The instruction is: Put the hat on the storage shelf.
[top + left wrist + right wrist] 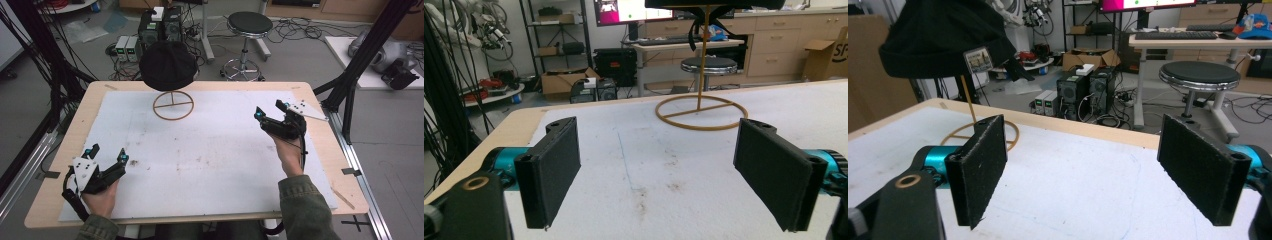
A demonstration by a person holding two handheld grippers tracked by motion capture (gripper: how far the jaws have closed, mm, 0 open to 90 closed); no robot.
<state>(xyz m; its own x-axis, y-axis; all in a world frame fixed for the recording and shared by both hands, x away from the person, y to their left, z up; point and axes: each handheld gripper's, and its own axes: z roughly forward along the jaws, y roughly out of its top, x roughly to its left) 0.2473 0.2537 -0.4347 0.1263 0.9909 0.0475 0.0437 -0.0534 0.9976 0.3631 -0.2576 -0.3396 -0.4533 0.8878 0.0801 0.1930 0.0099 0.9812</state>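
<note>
Nothing in hand yet; the work looks like fetching the black beanie (168, 65) off its wooden stand (173, 105) at the far centre of the tabletop (210, 150). Near left, the left tongs (107, 154) sit low at the near edge of the white sheet, jaws spread wide, released, gripping nothing, touching nothing. In the left gripper view the ring base of the stand (701, 113) lies ahead between the jaws, well apart from them. Mid right, the right tongs (268, 111) are held above the sheet, also wide open and empty. In the right gripper view the beanie (943, 37) hangs up and to the left on the thin post. To do it well, judged from here: approach the hat from the side at brim height, pinch soft fabric rather than the post, and lift straight up so the light stand does not tip. The other tongs could steady the ring base.
</note>
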